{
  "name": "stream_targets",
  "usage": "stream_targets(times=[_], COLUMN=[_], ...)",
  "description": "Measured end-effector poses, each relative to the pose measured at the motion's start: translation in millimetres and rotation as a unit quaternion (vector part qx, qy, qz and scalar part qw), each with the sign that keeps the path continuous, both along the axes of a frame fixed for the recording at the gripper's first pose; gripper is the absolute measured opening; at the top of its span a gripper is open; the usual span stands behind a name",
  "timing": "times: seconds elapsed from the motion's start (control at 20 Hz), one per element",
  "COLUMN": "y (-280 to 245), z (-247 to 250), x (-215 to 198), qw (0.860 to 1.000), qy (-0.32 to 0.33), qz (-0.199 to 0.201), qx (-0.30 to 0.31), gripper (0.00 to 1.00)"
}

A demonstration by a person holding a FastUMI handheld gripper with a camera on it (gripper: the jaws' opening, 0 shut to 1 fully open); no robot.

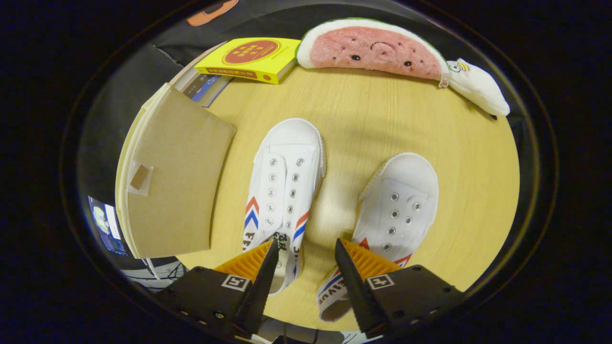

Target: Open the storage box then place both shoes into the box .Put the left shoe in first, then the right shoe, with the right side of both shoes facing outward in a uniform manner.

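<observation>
Two white canvas shoes with red and blue chevrons lie side by side on the wooden table (pixel 373 119), toes pointing away from me. The left shoe (pixel 287 186) lies just ahead of my left finger, its heel passing under that fingertip. The right shoe (pixel 399 205) runs under my right finger. My gripper (pixel 306 248) hovers above the heels, open, with bare table showing in the gap between the fingers. The beige fabric storage box (pixel 172 177) stands to the left of the shoes with its lid down flat.
Beyond the shoes a yellow book (pixel 251 59) rests on other books at the table's far left. A watermelon-slice plush (pixel 373 48) and a small white plush (pixel 478 86) lie along the far edge. A screen (pixel 106 224) glows below the table, left of the box.
</observation>
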State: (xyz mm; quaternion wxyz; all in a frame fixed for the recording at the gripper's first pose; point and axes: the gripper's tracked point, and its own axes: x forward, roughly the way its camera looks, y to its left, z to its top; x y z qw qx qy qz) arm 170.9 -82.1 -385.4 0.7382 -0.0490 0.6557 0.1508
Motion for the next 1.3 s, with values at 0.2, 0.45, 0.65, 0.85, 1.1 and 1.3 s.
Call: stream_targets(times=[0.2,0.45,0.65,0.85,1.1,1.3], y=[2,19,21,30,57,102], z=[-19,-14,-13,-5,46,112], x=[6,-7,-10,-15,-35,-43], qw=[0.999,0.999,0.997,0.995,0.990,0.980], qy=[-0.023,-0.020,-0.005,-0.025,-0.058,-0.083], qz=[0.035,0.028,-0.014,-0.044,-0.060,-0.084], qx=[-0.028,0.020,0.070,0.081,0.116,0.159], gripper=[0.55,0.10,0.01,0.00,0.00,0.00])
